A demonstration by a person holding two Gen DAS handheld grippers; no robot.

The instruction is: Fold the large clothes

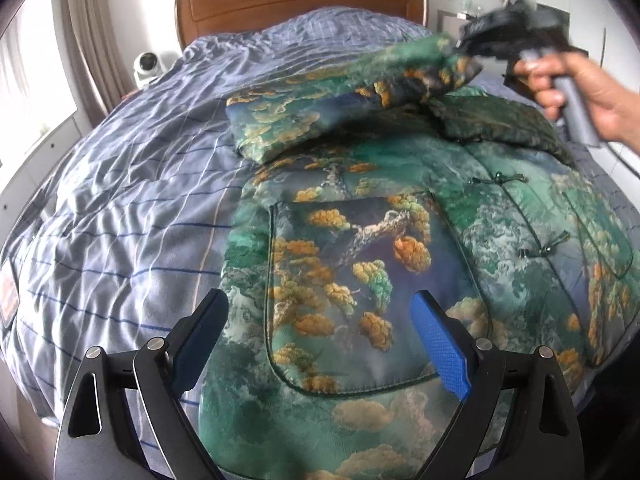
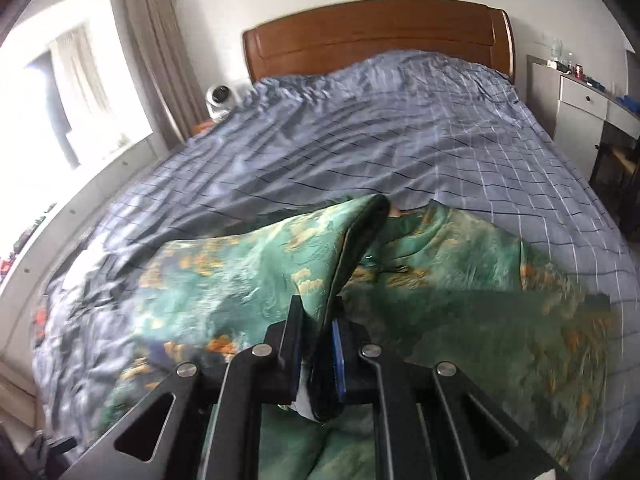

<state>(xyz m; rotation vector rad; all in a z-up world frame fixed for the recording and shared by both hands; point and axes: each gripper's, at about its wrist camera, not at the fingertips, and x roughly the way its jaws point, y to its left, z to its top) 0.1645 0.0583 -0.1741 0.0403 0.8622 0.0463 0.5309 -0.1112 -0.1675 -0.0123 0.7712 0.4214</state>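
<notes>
A large green jacket [image 1: 360,248] printed with orange trees and clouds lies front-up on the bed, with a big patch pocket and knot buttons. Its left sleeve [image 1: 304,112] lies across the chest area, lifted at its cuff end. My right gripper [image 1: 472,46], blurred and held by a hand [image 1: 576,92], is shut on that sleeve cuff at the upper right. In the right wrist view my right gripper [image 2: 320,344] pinches the dark-lined cuff [image 2: 360,236] between its pads. My left gripper [image 1: 320,344] hovers open over the jacket's lower hem with nothing between its fingers.
The bed [image 1: 120,208] has a wrinkled blue-grey checked cover and a wooden headboard [image 2: 376,36]. A white round camera [image 2: 220,98] sits beside the pillow end. Curtains and a window are at the left; a white cabinet [image 2: 580,108] stands at the right.
</notes>
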